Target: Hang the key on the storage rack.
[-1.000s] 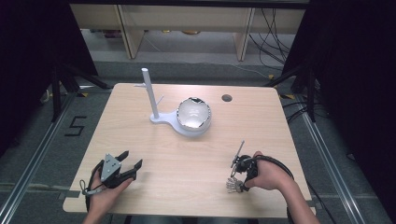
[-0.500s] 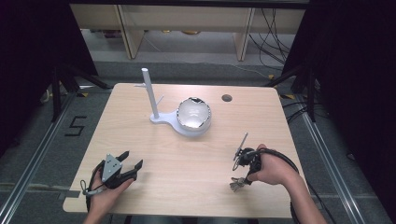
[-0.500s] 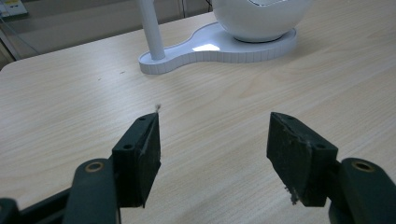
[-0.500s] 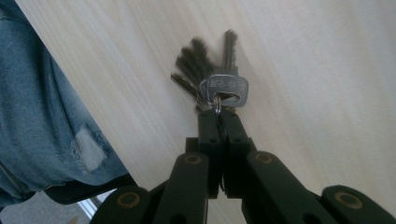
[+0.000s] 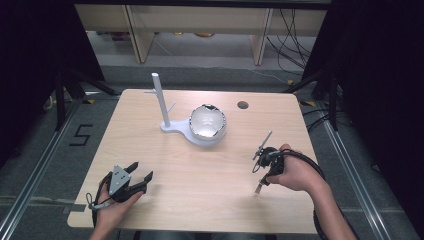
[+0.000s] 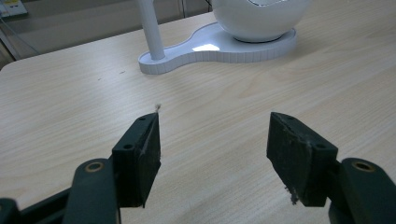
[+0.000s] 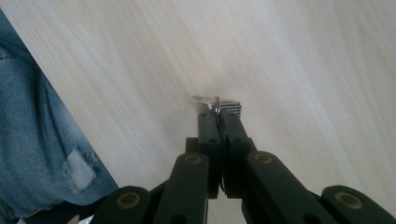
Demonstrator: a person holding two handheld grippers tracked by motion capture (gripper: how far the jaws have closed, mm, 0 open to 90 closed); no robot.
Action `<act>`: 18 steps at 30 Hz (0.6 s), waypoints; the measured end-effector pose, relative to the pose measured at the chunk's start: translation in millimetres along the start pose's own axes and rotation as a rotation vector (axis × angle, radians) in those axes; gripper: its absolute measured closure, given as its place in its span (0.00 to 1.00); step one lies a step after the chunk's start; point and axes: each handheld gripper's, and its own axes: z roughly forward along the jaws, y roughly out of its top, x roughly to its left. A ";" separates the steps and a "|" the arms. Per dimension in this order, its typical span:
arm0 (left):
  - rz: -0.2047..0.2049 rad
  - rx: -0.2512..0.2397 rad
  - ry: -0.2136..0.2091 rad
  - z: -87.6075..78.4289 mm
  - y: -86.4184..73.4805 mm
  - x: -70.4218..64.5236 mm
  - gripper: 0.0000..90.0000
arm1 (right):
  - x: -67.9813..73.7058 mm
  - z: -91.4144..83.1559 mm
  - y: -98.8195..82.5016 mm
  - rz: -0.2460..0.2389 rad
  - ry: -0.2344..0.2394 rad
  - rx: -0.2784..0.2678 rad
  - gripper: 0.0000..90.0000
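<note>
A small bunch of metal keys on a ring [image 7: 230, 105] is pinched between the tips of my right gripper [image 7: 218, 115], which is shut on the ring. From above, that gripper [image 5: 262, 180] points down over the right front of the table, and the keys [image 5: 258, 188] dangle just above the wood. My left gripper [image 5: 141, 170] rests at the front left, open, with nothing between its pads [image 6: 144, 149]. A white stand [image 5: 172, 129] with a tall post [image 5: 161, 102] and a round white bowl [image 5: 206, 122] sits at the table's middle back.
The light wooden table [image 5: 210, 195] has a round cable hole [image 5: 243, 105] near its far edge. In the left gripper view the stand's base [image 6: 205, 49] lies ahead of the jaws. Blue jeans [image 7: 42, 140] show past the table's front edge.
My right gripper has lifted off the table with the keys in it and drifted slightly away from the front edge. The left gripper has stayed put.
</note>
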 end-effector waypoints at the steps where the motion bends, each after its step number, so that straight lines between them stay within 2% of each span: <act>1: 0.000 0.000 0.000 0.0 0.0 0.0 0.39 | -0.9 -2.3 -0.1 -0.008 -0.005 -0.014 0.99; 4: 0.000 -0.004 0.002 -0.5 -0.2 0.0 0.39 | -2.9 -6.4 0.6 -0.040 -0.014 -0.073 0.99; 5: 0.000 0.002 0.004 -1.1 0.0 0.1 0.39 | -1.1 -8.1 0.8 -0.017 -0.017 -0.087 0.99; 7: -0.002 0.003 0.004 -1.5 0.0 0.2 0.39 | -1.2 -10.2 1.0 -0.025 -0.022 -0.114 0.99; 8: -0.021 0.004 0.003 -1.4 -0.5 -0.9 0.39 | -0.9 -10.7 1.1 -0.021 -0.036 -0.125 0.99; 9: -0.021 0.003 0.002 -1.3 -0.5 -0.8 0.39 | -1.5 -10.8 1.1 -0.029 -0.033 -0.140 0.99; 12: -0.021 0.006 0.002 -1.2 -0.5 -0.8 0.39 | -4.1 -11.5 0.3 -0.042 -0.061 -0.171 0.99; 15: -0.021 0.007 0.003 -1.3 -0.4 -0.9 0.39 | -3.8 -10.4 -0.1 -0.038 -0.063 -0.196 0.99; 16: -0.021 0.007 0.003 -1.3 -0.4 -0.9 0.39 | -4.0 -10.4 -0.4 -0.040 -0.077 -0.200 0.99; 18: -0.020 0.007 0.003 -1.3 -0.4 -0.8 0.39 | -4.0 -9.6 -0.1 -0.051 -0.067 -0.217 0.99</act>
